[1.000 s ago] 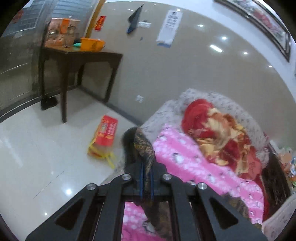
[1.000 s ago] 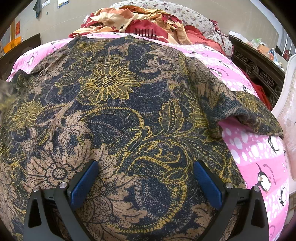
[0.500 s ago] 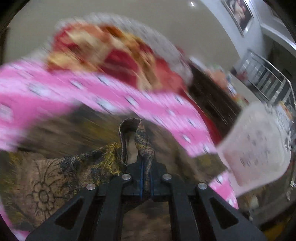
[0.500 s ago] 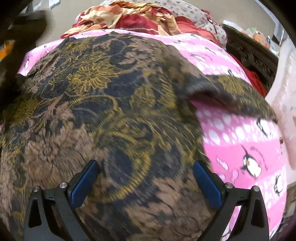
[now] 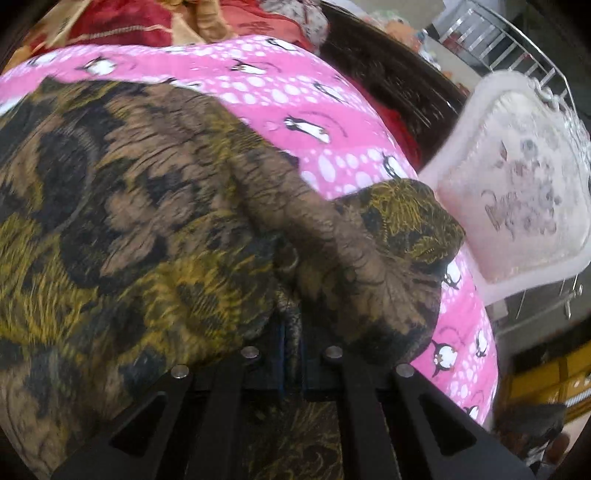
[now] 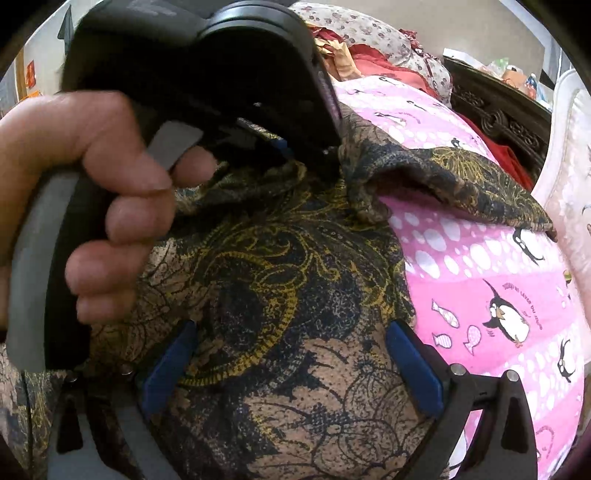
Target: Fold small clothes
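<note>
Two claws work one garment on a bed: the left claw (image 5: 291, 354), low centre of its own frame, is pinched narrow on a bunched ridge of the patterned garment (image 5: 155, 206), while the right claw (image 6: 291, 369), at the bottom of its frame, stands wide with nothing between its blue pads (image 6: 413, 373), poised over the brown, black and gold cloth. In the right view the left claw and the hand (image 6: 85, 206) gripping its handle fill the upper left, carrying the pinched edge across the garment toward the middle. The garment lies spread over the pink penguin-print bedspread (image 6: 487, 266), one corner flap (image 6: 465, 184) raised off the bedspread at centre right. Beyond, a red and gold blanket (image 5: 122, 22) is heaped at the top of the left frame, with a white padded chair (image 5: 524, 192) at the right edge. The risks, by the look of it: the thin pinch could slip and drop the fold short; the dragged layer could bunch unevenly because the right claw is not pinning the cloth; the loose flap could fold under; and the two claws, close together, could collide.
</note>
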Demonstrator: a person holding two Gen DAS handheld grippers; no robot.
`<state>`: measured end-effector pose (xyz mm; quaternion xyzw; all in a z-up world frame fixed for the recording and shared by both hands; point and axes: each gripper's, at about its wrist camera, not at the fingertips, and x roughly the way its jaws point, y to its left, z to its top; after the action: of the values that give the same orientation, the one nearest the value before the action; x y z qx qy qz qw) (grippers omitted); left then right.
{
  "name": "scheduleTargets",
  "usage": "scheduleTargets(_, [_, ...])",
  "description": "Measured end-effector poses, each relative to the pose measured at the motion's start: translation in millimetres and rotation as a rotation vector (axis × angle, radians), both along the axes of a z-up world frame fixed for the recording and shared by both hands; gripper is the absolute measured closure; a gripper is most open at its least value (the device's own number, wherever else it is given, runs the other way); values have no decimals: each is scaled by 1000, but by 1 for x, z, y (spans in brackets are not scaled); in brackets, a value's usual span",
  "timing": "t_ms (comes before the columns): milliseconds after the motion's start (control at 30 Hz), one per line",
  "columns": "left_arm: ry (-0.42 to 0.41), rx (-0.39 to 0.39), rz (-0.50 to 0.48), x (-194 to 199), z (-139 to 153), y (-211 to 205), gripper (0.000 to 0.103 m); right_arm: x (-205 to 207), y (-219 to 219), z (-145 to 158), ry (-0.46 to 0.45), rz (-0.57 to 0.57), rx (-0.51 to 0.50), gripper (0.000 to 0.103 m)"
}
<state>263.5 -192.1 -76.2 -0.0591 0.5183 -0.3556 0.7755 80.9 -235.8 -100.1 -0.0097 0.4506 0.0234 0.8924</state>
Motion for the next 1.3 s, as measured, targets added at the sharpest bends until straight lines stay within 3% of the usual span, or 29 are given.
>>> scheduleTargets(67, [-3, -19, -31, -1, 3, -8, 98, -1, 0, 0, -1, 0, 1, 0])
scheduleTargets(233, [35, -65, -74, -14, 10, -14, 74, -6, 1, 0, 2, 1, -2, 0])
scheduleTargets(400, [-36, -125, -65, -51, 51, 55, 44, -8, -7, 8, 7, 7, 38, 0])
scheduleTargets(533, [-203, -54, 115, -96, 73, 157, 42, -18, -17, 50, -161, 42, 124, 0])
scheduleTargets(600, [-287, 7, 279, -116, 74, 209, 42, -9, -3, 75, -262, 177, 167, 0])
scheduleTargets(667, [-294, 48, 444, -129, 68, 252, 43, 13, 17, 84, -229, 283, 209, 1])
scheduleTargets(700, [-300, 74, 503, -133, 65, 268, 43, 25, 25, 85, -199, 334, 258, 7])
scheduleTargets(733, [-319, 116, 578, -139, 62, 282, 43, 45, 38, 80, -128, 419, 365, 12])
scheduleTargets(800, [-310, 121, 655, -142, 58, 299, 43, 70, 48, 67, -58, 469, 437, 20])
scheduleTargets(867, [-298, 110, 725, -144, 53, 314, 43, 96, 59, 44, 48, 497, 472, 20])
scheduleTargets(933, [-282, 111, 750, -141, 48, 314, 43, 108, 60, 23, 94, 482, 396, 26])
scheduleTargets(967, [-278, 118, 759, -141, 47, 314, 43, 114, 49, 15, 86, 427, 323, 30])
scheduleTargets(1067, [-279, 123, 757, -143, 43, 316, 43, 122, -10, 10, 53, 241, 288, 41])
scheduleTargets(1100, [-280, 121, 756, -145, 43, 318, 43, 123, -23, 12, 40, 219, 300, 54])
scheduleTargets(1200, [-287, 83, 745, -138, 48, 317, 43, 122, -47, 23, 35, 142, 292, 54])
scheduleTargets(1267, [-300, 71, 723, -124, 53, 305, 43, 113, -42, 33, 12, 117, 310, 44])
scheduleTargets(1300, [-300, 64, 695, -112, 54, 297, 43, 107, -28, 38, -1, 142, 322, 33])
